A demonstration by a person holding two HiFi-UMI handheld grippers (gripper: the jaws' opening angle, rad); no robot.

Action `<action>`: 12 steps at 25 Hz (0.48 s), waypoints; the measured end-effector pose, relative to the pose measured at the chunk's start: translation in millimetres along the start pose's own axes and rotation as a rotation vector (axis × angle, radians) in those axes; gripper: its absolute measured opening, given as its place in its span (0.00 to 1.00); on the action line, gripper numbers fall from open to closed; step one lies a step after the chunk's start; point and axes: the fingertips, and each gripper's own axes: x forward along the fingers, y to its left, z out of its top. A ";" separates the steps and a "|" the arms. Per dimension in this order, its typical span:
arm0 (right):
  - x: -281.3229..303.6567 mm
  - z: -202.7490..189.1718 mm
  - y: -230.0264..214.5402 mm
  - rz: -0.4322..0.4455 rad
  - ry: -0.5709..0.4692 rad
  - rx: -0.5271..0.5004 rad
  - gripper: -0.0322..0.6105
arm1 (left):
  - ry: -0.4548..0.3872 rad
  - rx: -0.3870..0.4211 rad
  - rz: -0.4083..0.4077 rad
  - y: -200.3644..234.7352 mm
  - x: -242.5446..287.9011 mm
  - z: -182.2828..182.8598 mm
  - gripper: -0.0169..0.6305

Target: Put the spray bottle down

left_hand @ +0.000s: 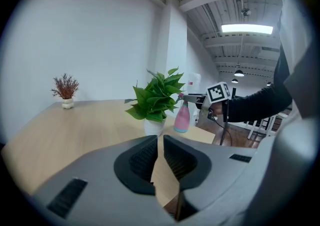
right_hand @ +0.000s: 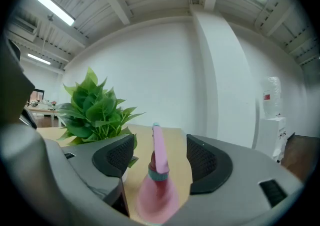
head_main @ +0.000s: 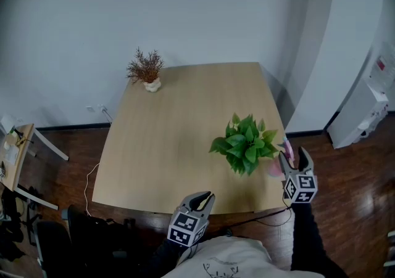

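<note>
A pink spray bottle (head_main: 275,166) stands upright on the wooden table (head_main: 166,141), near its right front corner and beside the potted green plant (head_main: 244,143). My right gripper (head_main: 294,158) is at the table's edge, open around the bottle. In the right gripper view the bottle (right_hand: 159,190) rises between the two pads (right_hand: 119,156) with a gap on each side. The left gripper view shows the bottle (left_hand: 182,118) on the table with the right gripper (left_hand: 199,100) at its head. My left gripper (head_main: 206,196) hangs at the table's front edge, its jaws nearly together and empty.
A small dried plant in a white pot (head_main: 146,71) stands at the table's far left corner. A white water dispenser (head_main: 365,105) is against the wall at the right. A small side table (head_main: 15,155) and a dark chair (head_main: 92,233) are at the left front.
</note>
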 end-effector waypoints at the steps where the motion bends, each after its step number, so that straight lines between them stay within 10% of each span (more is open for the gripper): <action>1: -11.9 3.8 0.4 -0.017 -0.020 0.011 0.54 | -0.002 -0.003 0.002 1.0 0.6 0.0 0.11; 6: -80.3 16.1 19.5 -0.096 -0.081 0.030 0.50 | -0.016 -0.019 0.017 9.0 4.2 1.9 0.11; 12: -97.4 -5.0 101.0 0.139 0.036 0.126 0.05 | -0.035 -0.012 0.013 9.0 11.9 13.1 0.11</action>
